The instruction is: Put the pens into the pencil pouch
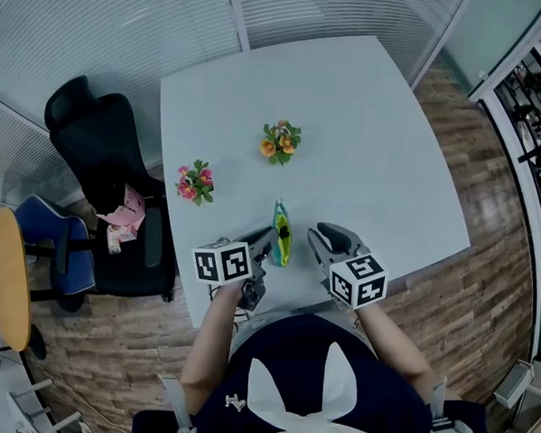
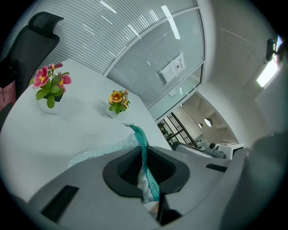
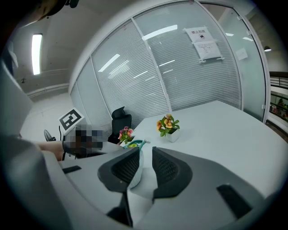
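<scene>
Far left: a round wooden side table (image 1: 5, 279) and a blue padded chair (image 1: 65, 246) stand on the brown wood-plank floor (image 1: 465, 303), off the table's left edge.
Left edge: a black high-backed office chair (image 1: 102, 157) stands against it, with a pink bag (image 1: 124, 214) on the seat.
Backdrop: a glass wall with white slatted blinds (image 1: 127, 22) runs behind the far edge. The right gripper view shows a white paper notice (image 3: 201, 42) on the glass.
Surface: a white matte table with rounded corners (image 1: 366, 116), bare across its far and right parts.
Left of centre: a small white pot of pink flowers (image 1: 195, 182) stands upright near the left edge.
Centre: a small white pot of orange flowers (image 1: 280, 141) stands farther in, well apart from the pink one.
Near edge: a pale mesh pencil pouch with a teal zip (image 1: 280, 234) stands on edge between the two tools, with yellow-green showing at its side. Single pens cannot be made out.
Left gripper (image 1: 267, 247): its jaws are clamped on the pouch's teal zip edge (image 2: 145, 173).
Right gripper (image 1: 317, 233): its jaws stand a narrow gap apart (image 3: 145, 168). The pouch's fabric lies by the left pad, and bare table shows through the gap.
Far right: black metal shelving (image 1: 538, 116) stands beyond the table's right edge.
</scene>
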A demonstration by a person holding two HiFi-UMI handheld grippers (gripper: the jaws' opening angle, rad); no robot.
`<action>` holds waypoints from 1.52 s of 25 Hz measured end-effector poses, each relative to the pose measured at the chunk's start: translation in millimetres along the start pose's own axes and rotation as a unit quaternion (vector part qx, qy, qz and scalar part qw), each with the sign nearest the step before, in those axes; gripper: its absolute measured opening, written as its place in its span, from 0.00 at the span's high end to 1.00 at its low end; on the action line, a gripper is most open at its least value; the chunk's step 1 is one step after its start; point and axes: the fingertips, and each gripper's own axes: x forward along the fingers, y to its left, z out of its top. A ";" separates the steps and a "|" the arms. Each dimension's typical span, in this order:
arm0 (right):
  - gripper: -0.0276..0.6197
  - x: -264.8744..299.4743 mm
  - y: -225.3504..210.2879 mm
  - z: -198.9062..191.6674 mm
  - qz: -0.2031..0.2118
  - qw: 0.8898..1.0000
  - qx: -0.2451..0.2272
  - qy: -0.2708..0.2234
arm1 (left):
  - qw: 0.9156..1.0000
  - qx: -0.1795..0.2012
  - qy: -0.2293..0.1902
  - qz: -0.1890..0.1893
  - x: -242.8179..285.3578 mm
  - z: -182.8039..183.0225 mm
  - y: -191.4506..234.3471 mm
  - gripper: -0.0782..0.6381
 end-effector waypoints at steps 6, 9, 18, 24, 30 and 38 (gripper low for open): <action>0.81 -10.9 -7.6 -2.4 -0.010 1.000 0.004 -0.004 | 1.000 0.000 0.010 -0.002 7.8 -7.7 -6.7 0.83; 0.81 -17.0 -10.6 -3.0 -0.014 1.000 0.005 -0.005 | 1.000 0.002 0.017 -0.005 15.4 -13.1 -12.6 0.83; 0.82 -34.7 -18.9 -16.6 -0.025 1.000 0.010 0.001 | 0.999 0.008 0.047 0.007 45.5 -39.1 -21.6 0.83; 0.82 -45.5 -26.1 -26.2 -0.033 0.999 0.018 0.005 | 0.996 0.020 0.073 0.035 66.6 -60.6 -16.8 0.83; 0.82 -53.2 -30.1 -35.0 -0.038 0.999 0.021 0.011 | 0.991 0.036 0.104 0.072 83.4 -83.8 -3.9 0.83; 0.82 -59.0 -29.5 -44.6 -0.038 0.999 0.024 0.013 | 0.986 0.054 0.129 0.095 97.3 -109.1 5.1 0.83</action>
